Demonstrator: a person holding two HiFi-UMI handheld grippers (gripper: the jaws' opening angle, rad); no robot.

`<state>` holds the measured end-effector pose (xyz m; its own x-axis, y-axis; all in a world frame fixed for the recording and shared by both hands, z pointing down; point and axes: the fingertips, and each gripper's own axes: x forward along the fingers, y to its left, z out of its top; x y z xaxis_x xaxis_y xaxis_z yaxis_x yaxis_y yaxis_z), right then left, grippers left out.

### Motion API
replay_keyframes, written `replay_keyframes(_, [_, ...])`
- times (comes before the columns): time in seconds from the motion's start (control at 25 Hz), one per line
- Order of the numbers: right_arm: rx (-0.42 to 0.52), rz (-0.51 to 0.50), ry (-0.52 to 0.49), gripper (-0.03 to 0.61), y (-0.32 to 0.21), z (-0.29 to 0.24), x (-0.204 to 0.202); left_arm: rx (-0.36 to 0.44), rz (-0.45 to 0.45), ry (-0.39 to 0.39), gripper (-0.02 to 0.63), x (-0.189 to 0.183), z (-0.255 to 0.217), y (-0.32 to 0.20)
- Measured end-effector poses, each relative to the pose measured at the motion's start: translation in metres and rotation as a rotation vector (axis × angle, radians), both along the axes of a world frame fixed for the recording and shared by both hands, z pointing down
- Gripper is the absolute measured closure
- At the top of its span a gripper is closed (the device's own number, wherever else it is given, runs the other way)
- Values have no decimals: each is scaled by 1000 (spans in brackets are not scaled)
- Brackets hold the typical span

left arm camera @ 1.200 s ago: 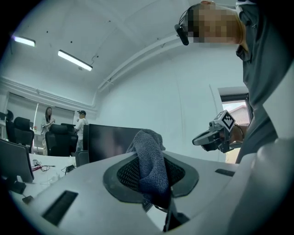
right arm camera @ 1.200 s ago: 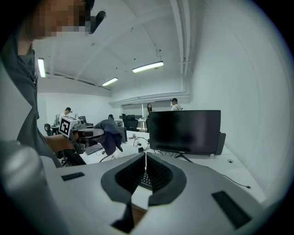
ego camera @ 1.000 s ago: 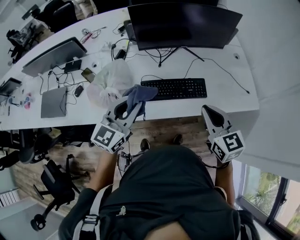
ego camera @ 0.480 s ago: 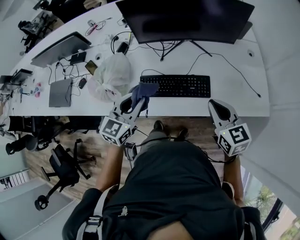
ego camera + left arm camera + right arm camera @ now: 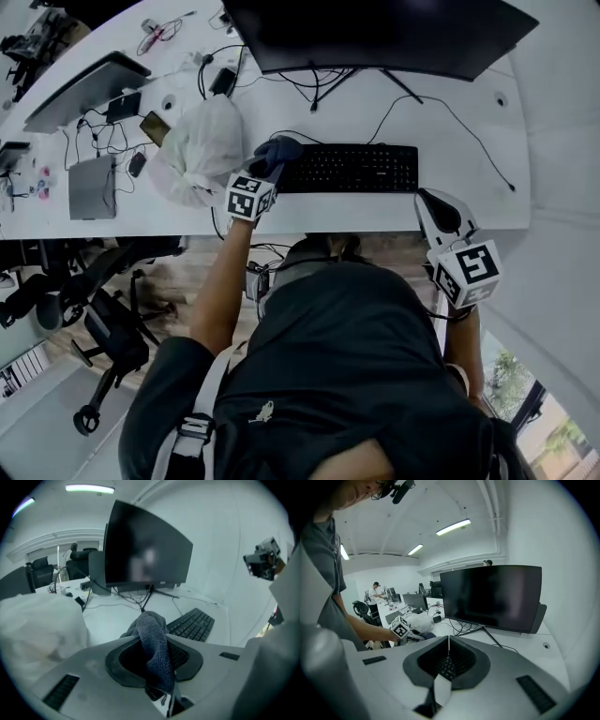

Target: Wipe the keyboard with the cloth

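An open-plan office: a long white desk [image 5: 375, 214] carries a wide monitor [image 5: 375, 33], keyboard [image 5: 349, 169], closed laptop [image 5: 91, 187] and cables [image 5: 427, 105]. Swivel chairs [image 5: 108, 337] stand beside it, under ceiling strip lights [image 5: 453, 527].

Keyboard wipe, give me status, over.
Left claw shut on cloth, at keyboard left end; contact unclear. Right claw shut, empty, near desk edge. White bag close beside that left end.

the right gripper [image 5: 449, 641] has its fingers [image 5: 480, 649] pressed together tip to tip. keyboard [image 5: 446, 667] keys show through the hollow beneath them. a dark monitor [image 5: 492, 597] stands at 1 o'clock on the white worktop [image 5: 520, 641]. at 9 o'clock, the left gripper [image 5: 411, 632] carries a dark cloth [image 5: 427, 635].
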<state>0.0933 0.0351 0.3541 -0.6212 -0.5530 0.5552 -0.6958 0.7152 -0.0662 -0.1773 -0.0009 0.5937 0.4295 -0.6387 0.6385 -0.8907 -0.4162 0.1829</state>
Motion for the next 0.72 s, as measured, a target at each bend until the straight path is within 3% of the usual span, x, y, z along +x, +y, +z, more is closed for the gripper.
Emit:
replay_keyframes(0.12, [-16,9,46,568,-9,5,-17,-131,78,-69,538,-4,59,13])
replay_keyframes(0.28, [-47,5,66,568,-16,14,-47,-234,219,-31,538,13,71,88])
replay_keyframes(0.4, [-73,8,76,568,-16,20,-61,-226,366,-62,538,33,68,113])
replay_keyframes(0.56, [-101,14,98,568,-22,26,-68,-105,293,-54,538,20,43,17])
replay_keyframes(0.64, [-98,10,98,568,-27,28,-70,-119,257,-56,538,10,47,-21])
replay_keyframes(0.72, [-96,11,103,568,-30,26,-76,-184,234,-7,541,11,60,-16])
